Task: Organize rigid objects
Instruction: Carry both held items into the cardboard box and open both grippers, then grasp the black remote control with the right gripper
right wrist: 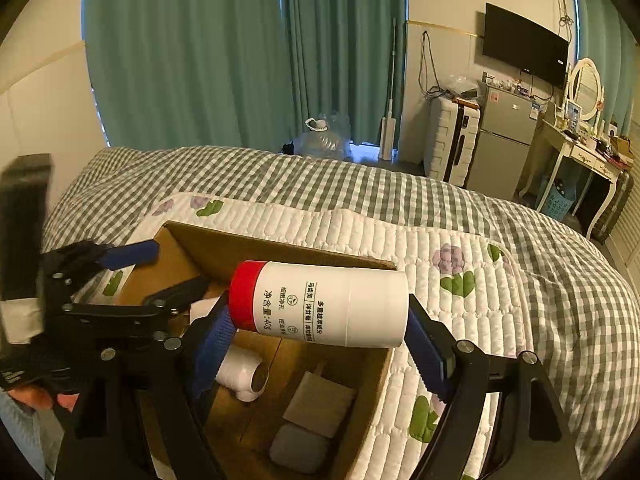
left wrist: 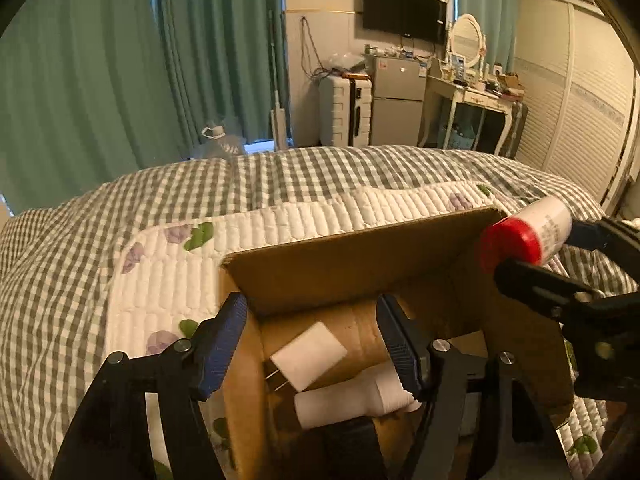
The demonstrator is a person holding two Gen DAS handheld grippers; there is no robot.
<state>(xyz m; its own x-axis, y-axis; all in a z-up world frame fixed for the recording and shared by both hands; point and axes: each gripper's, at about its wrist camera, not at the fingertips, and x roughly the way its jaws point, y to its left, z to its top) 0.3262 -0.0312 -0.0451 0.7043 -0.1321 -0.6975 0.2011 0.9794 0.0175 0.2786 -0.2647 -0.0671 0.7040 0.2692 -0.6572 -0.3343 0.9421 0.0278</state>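
Observation:
A white cylinder with a red cap (right wrist: 320, 304) lies crosswise between the blue pads of my right gripper (right wrist: 320, 312), which is shut on its two ends above an open cardboard box (right wrist: 280, 249). In the left wrist view the same cylinder (left wrist: 528, 236) hangs in the right gripper (left wrist: 536, 252) over the box's right corner. My left gripper (left wrist: 312, 340) stands open over the box (left wrist: 360, 248), with nothing pressed between its pads. Below it a white charger plug (left wrist: 308, 356) and a white bottle (left wrist: 356, 400) lie on the box floor. The left gripper (right wrist: 176, 268) also shows at the left of the right wrist view.
The box sits on a white quilted mat (left wrist: 168, 280) with flower prints, spread over a grey checked bed cover (right wrist: 520, 220). Inside the box are also a beige adapter (right wrist: 320, 400) and a grey pad-shaped item (right wrist: 298, 448). Curtains, a suitcase, a fridge and a dressing table stand beyond the bed.

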